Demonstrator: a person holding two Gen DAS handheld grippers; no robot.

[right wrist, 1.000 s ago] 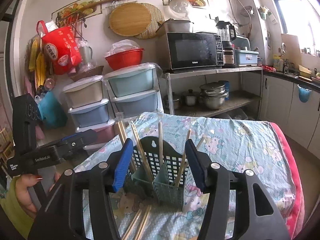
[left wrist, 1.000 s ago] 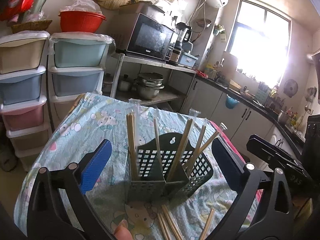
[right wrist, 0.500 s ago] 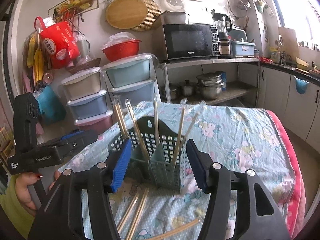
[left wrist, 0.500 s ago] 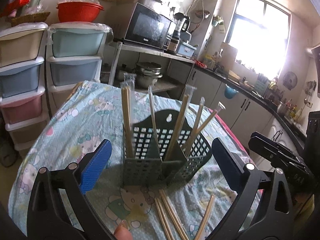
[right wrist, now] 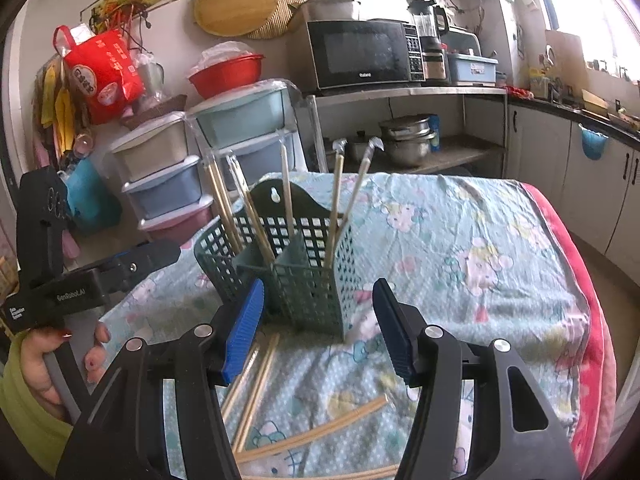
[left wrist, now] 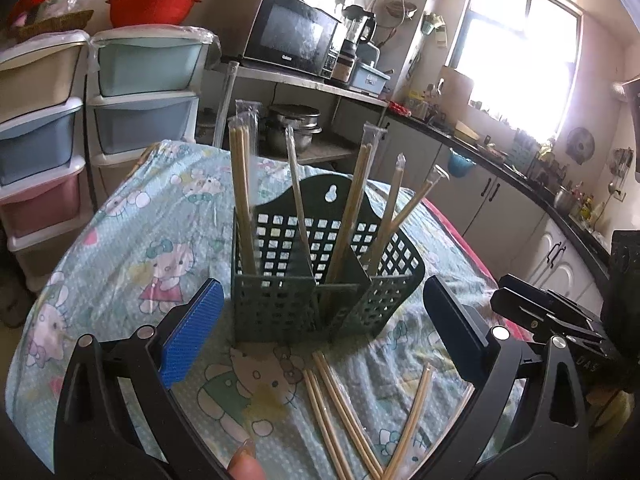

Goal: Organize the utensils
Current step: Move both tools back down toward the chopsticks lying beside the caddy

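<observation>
A dark green slotted utensil holder point(left wrist: 320, 280) point(right wrist: 296, 264) stands upright on the cartoon-print tablecloth point(left wrist: 152, 248). Several wrapped pairs of chopsticks point(left wrist: 242, 196) point(right wrist: 334, 200) lean in its compartments. More wrapped chopsticks point(left wrist: 340, 408) point(right wrist: 256, 380) lie flat on the cloth in front of the holder. My left gripper point(left wrist: 320, 332) hangs open above those loose pairs, with nothing between its blue pads. My right gripper point(right wrist: 320, 328) is open too and empty, close in front of the holder. In the right wrist view the left gripper's body point(right wrist: 80, 280) shows at the left, held by a hand point(right wrist: 44, 364).
Stacked plastic drawer units point(left wrist: 48, 128) point(right wrist: 172, 176) stand beyond the table's far left. A shelf with a microwave point(right wrist: 360, 56) and pots point(right wrist: 404, 140) is behind. Kitchen counters point(left wrist: 520, 184) run along the right, and a red blanket edge point(right wrist: 588, 320) hangs at the table's right side.
Both grippers have sunk and tipped down toward the table, so the loose chopsticks in front of the holder are now in fuller view. Neither gripper's opening has changed.
</observation>
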